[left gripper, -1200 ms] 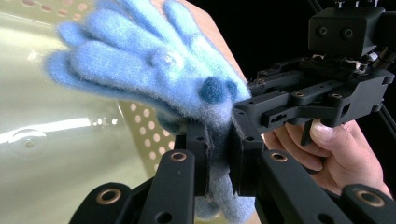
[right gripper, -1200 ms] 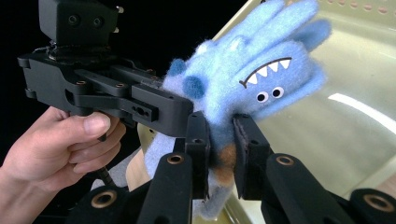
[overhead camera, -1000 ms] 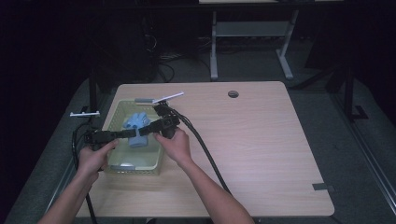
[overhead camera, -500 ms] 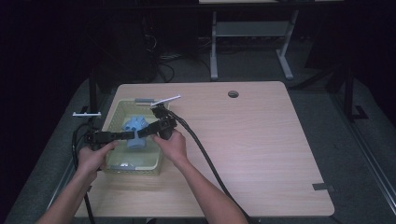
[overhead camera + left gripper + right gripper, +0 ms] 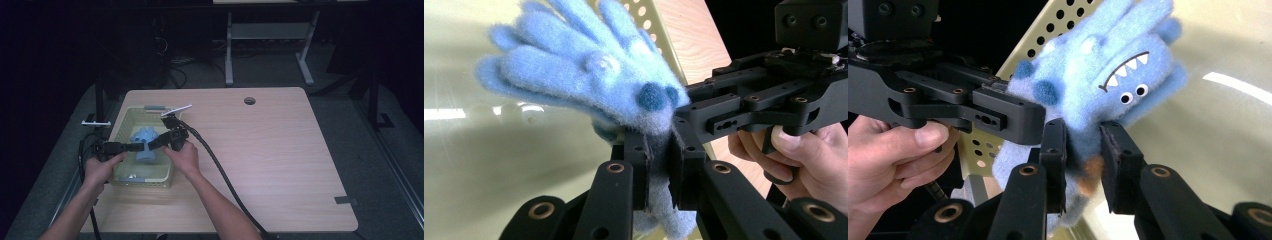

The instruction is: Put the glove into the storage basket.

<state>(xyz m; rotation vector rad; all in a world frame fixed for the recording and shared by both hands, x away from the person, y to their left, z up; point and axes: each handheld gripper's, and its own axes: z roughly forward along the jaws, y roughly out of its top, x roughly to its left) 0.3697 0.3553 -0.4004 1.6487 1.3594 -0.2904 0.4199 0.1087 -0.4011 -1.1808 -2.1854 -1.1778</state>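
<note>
A fuzzy blue glove (image 5: pixel 144 140) with a toothy monster face hangs over a yellow-green perforated basket (image 5: pixel 142 181). My left gripper (image 5: pixel 142 147) comes in from the left and is shut on the glove's cuff; in the left gripper view its pads (image 5: pixel 638 170) pinch the fabric below the glove (image 5: pixel 589 75). My right gripper (image 5: pixel 152 144) reaches in from the right. Its jaws have just been opening. In the right gripper view they stand around the glove's (image 5: pixel 1108 70) lower part, the right pad (image 5: pixel 1118 165) a little off the fabric. The right gripper (image 5: pixel 1083 165) sits just beside the left gripper (image 5: pixel 1013 117).
The basket sits at the left of a wooden table (image 5: pixel 280 160). A white strip (image 5: pixel 176 109) lies across the basket's far rim beside a grey handle (image 5: pixel 154 107). A round hole (image 5: pixel 249 100) is near the table's far edge. Black cables (image 5: pixel 225 185) trail toward the person.
The right hand and its gripper have sunk a little toward the basket, and the glove with them. The left hand has hardly moved.
</note>
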